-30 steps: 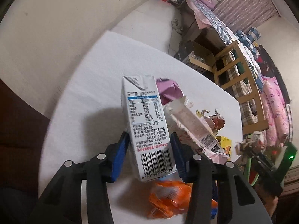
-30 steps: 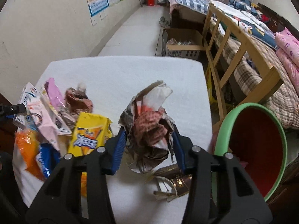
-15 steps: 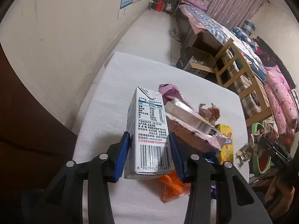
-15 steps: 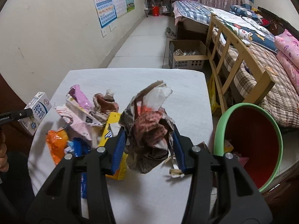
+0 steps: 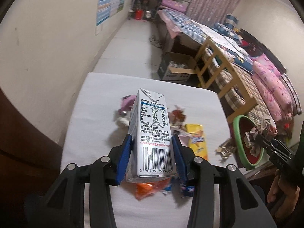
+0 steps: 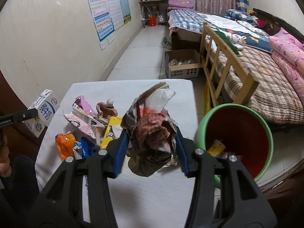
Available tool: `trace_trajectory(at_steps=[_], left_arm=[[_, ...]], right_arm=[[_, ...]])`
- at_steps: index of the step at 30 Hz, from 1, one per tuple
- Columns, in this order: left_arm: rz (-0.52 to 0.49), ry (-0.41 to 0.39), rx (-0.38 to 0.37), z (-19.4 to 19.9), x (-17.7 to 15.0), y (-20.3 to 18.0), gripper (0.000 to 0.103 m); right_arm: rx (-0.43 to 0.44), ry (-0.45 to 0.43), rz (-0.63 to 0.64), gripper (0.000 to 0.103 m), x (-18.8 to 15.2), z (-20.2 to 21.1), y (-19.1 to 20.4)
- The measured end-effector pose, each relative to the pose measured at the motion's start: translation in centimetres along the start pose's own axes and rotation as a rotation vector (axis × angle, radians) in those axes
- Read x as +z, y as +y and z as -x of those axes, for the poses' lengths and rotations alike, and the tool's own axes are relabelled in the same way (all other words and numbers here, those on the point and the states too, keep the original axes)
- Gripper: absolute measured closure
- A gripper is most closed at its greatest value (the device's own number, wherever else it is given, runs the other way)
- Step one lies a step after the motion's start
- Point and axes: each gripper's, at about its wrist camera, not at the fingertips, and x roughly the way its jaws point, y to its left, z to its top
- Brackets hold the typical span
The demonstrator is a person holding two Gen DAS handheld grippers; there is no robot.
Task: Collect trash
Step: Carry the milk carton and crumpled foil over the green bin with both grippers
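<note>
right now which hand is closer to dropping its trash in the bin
Right. The right claw holds its crumpled wrapper just beside the green bin. The left claw, clamped on the milk carton, is at the table's far side from the bin.

Home bedroom: beds [image 6: 247,43], pink quilts [image 6: 288,49].

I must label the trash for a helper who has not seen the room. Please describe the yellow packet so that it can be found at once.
Start at the white table beside the green bin. A heap of wrappers lies on the table. The yellow packet lies flat at the side of the heap nearest the bin; it is the only bright yellow piece, with a blue logo, while its neighbours are pink, brown and orange.
</note>
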Motion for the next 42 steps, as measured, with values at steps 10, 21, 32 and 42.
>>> trace_trajectory(at_steps=[10, 21, 32, 42], left_arm=[[-0.114, 0.011, -0.095, -0.6, -0.2, -7.8, 0.063], [-0.263, 0.052, -0.248, -2.8, 0.1, -18.7, 0.063], [-0.343, 0.127, -0.345, -6.8, 0.5, -27.5, 0.063], [-0.373, 0.196, -0.398, -11.1, 0.8, -32.7, 0.063]], right_arm=[[-0.053, -0.017, -0.053, 0.057, -0.9, 2.8, -4.3], [-0.131, -0.031, -0.142, 0.057, -1.7, 4.6, -11.4], [-0.162, -0.001, -0.207, 0.057, -2.8, 4.0, -17.3], [-0.165, 0.050, -0.240, 0.057, -3.7, 1.6, -21.0]])
